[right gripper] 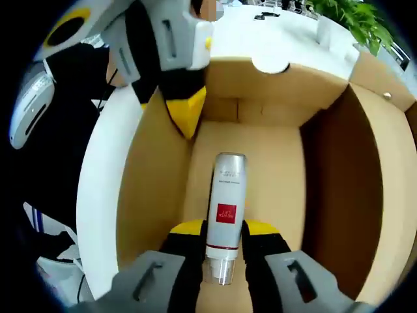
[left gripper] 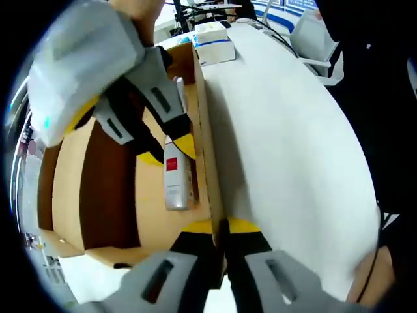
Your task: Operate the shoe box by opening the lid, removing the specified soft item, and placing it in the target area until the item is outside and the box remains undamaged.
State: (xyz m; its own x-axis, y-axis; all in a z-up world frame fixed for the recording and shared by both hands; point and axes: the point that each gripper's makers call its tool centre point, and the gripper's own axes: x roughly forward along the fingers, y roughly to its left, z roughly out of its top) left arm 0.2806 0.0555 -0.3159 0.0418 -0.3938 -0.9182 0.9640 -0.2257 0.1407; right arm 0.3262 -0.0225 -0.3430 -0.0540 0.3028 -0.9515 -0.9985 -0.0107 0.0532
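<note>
Box [right gripper: 260,85] open | tube [right gripper: 225,208] inside, apparently gripped by right gripper [right gripper: 223,229]

A white table [left gripper: 293,150] spreads ahead and to the right of the left gripper's jaws; in the right gripper view the same white surface [right gripper: 98,189] curves along the left of the jaws. Far ahead of the left gripper, a white and blue tissue box [left gripper: 214,43] sits on the table. To the upper right stands a white chair [left gripper: 314,40]. In the right gripper view, a green leafy plant [right gripper: 355,19] stands far ahead, upper right.
</note>
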